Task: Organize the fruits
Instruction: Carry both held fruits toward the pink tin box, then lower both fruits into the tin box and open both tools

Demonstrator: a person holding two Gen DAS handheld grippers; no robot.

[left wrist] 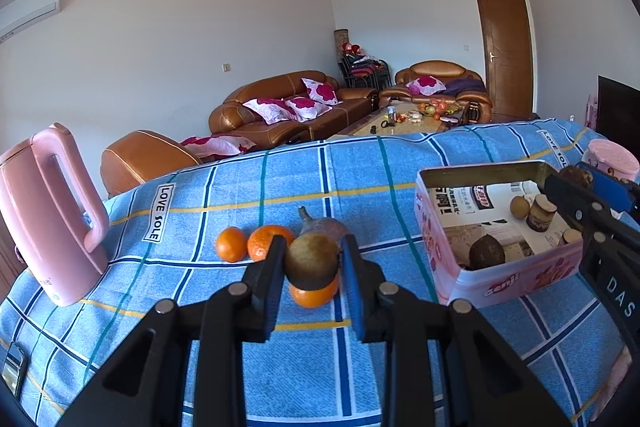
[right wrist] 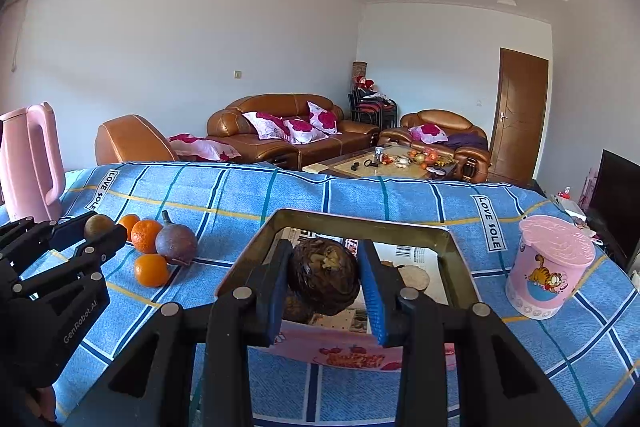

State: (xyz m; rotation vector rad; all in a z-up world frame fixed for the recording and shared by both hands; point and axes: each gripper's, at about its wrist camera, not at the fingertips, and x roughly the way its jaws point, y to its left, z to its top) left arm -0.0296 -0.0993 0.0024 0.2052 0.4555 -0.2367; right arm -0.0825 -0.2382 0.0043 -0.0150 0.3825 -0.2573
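Note:
My left gripper (left wrist: 314,247) is shut on a round brown-green fruit (left wrist: 312,261) and holds it just above the blue checked cloth. Beneath and behind it lie three oranges (left wrist: 231,245) and a purple fruit with a stem (left wrist: 322,225). In the right wrist view, my right gripper (right wrist: 326,255) is shut on a dark, wrinkled brown fruit (right wrist: 324,279) over the open pink tin box (right wrist: 360,221). The box is lined with printed paper and holds a brown fruit (left wrist: 486,251), a smaller round one (left wrist: 520,207) and small jars. The left gripper (right wrist: 98,227) shows at the left there.
A pink kettle (left wrist: 52,215) stands at the table's left end, and a pink lidded cup (right wrist: 548,267) stands right of the box. The cloth-covered table (left wrist: 280,183) ends at its far edge, with brown sofas and a coffee table behind. A phone (left wrist: 14,371) lies at front left.

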